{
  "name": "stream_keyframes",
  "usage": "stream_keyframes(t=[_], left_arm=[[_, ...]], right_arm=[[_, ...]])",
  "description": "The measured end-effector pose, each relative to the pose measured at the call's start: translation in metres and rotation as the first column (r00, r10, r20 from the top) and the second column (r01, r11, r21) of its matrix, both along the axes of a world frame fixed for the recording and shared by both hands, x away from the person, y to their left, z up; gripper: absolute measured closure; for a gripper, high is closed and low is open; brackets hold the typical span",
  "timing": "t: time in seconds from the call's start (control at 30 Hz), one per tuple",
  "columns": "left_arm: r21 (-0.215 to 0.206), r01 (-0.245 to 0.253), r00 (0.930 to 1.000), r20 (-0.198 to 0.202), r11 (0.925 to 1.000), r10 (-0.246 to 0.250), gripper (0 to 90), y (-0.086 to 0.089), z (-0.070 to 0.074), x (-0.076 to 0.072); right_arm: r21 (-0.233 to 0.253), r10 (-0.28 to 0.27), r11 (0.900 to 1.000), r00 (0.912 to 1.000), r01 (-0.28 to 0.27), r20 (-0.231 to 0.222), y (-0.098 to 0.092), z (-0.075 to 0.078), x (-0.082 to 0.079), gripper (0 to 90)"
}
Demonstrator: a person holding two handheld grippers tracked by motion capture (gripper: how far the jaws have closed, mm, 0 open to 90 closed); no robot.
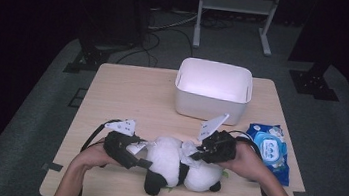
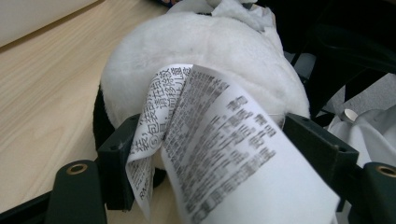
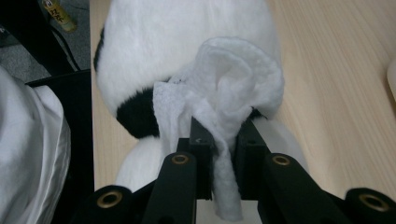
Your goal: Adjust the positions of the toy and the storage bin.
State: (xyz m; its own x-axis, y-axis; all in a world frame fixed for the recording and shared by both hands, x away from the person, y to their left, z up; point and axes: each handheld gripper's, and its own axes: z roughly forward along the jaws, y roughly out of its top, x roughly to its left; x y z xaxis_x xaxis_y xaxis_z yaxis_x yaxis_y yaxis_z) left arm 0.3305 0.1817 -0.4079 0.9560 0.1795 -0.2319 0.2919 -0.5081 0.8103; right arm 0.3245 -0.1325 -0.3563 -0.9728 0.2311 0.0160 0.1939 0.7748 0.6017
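While the wooden table point(image 1: 128, 92) carries everything, the work sits at its near edge, where a panda plush toy point(image 1: 179, 166) lies on its side between the person's two hands, with a white bin point(image 1: 212, 89) behind it and a blue pack of wet wipes point(image 1: 269, 149) just to the right. The step in hand looks like wiping the toy clean, and doing it well depends on one side steadying while the other rubs. The left gripper point(image 1: 130, 153) stands with its jaws wide apart on either side of the white rump, a printed paper label point(image 2: 219, 140) draped loosely between them; whether the pads press the fur I cannot tell, so it should bear in enough to stop the toy sliding, without clamping the label. The right gripper point(image 1: 201, 151) has its jaws closed tightly on a crumpled white wipe point(image 3: 233, 88), whose bunched end rests against the fur near a black patch. Short strokes along the pile, with light pressure, would probably clean best; pushing hard could roll the plush off the near edge or drag the wipe out of the jaws. Keeping the bunched end, not the black jaw tips, against the fur should avoid snagging.
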Motion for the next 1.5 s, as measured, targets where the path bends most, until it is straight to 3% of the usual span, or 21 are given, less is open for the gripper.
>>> stream_keyframes(t=[0.33, 0.8, 1.1, 1.23, 1.5], left_arm=[[0.005, -0.023, 0.9995, 0.021, 0.9997, 0.023, 20.5, -0.002, 0.005, -0.002], [0.001, -0.009, 0.9989, 0.046, 1.0000, 0.009, 19.2, -0.007, 0.013, -0.006], [0.028, -0.015, 0.9976, 0.069, 0.9995, 0.013, 19.0, -0.014, 0.015, -0.008], [0.031, -0.023, 0.9951, 0.096, 0.9993, 0.020, 19.0, -0.017, 0.020, -0.010], [0.099, -0.038, 0.9865, 0.162, 0.9943, 0.021, 19.6, -0.030, 0.029, -0.013]], right_arm=[[0.010, -0.074, 0.997, 0.9971, 0.074, -0.016, -0.033, -0.005, 0.000, 79.5], [0.038, -0.007, 0.999, 0.9994, 0.008, -0.035, -0.012, -0.011, -0.006, 79.7], [0.036, 0.001, 0.999, 0.9994, 0.001, -0.035, -0.009, -0.010, -0.009, 79.7], [0.042, 0.006, 0.999, 0.9992, -0.004, -0.039, -0.008, -0.011, -0.009, 79.7], [0.048, 0.019, 0.999, 0.9995, -0.018, -0.025, -0.001, -0.011, -0.008, 79.7]])
